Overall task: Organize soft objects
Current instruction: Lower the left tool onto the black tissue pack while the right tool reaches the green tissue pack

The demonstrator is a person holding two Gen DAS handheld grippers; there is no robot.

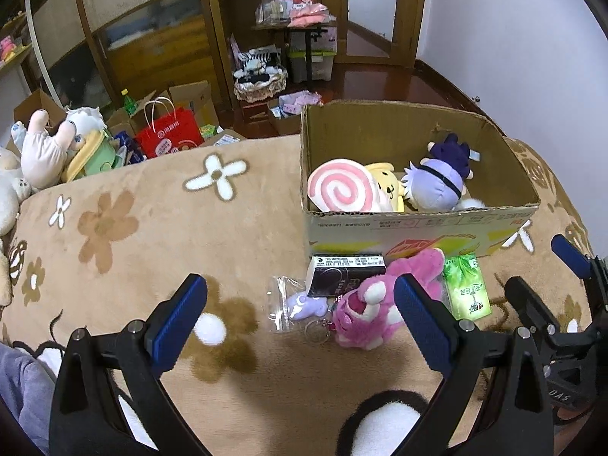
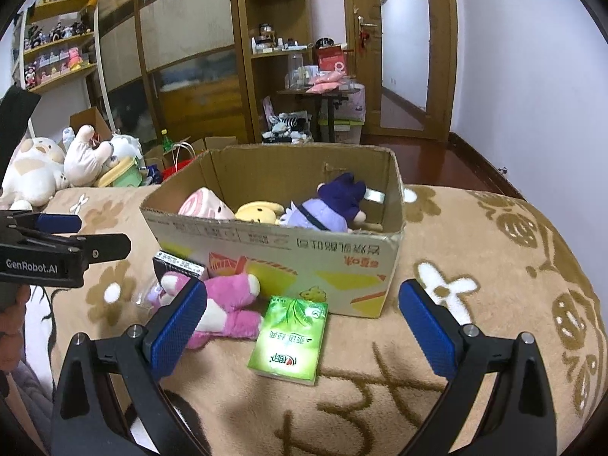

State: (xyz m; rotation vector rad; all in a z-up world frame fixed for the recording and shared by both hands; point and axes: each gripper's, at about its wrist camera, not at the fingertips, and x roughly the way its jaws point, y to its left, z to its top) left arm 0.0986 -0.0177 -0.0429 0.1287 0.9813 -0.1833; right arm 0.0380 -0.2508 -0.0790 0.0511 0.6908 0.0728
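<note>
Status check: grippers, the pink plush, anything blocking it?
Left gripper and right gripper open, empty. Pink plush lies on the blanket outside the box. Black carton and green tissue pack crowd it.

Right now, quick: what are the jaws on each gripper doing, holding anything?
Left gripper: jaws open, holding nothing, above the blanket.
Right gripper: jaws open, holding nothing, above the green tissue pack.

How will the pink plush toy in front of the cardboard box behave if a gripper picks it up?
The pink plush toy looks stuffed and furry, so it will probably squash between the fingers and weigh little. Its limbs sprawl on the blanket, so they may dangle. It lies flat, so rolling seems unlikely.
</note>
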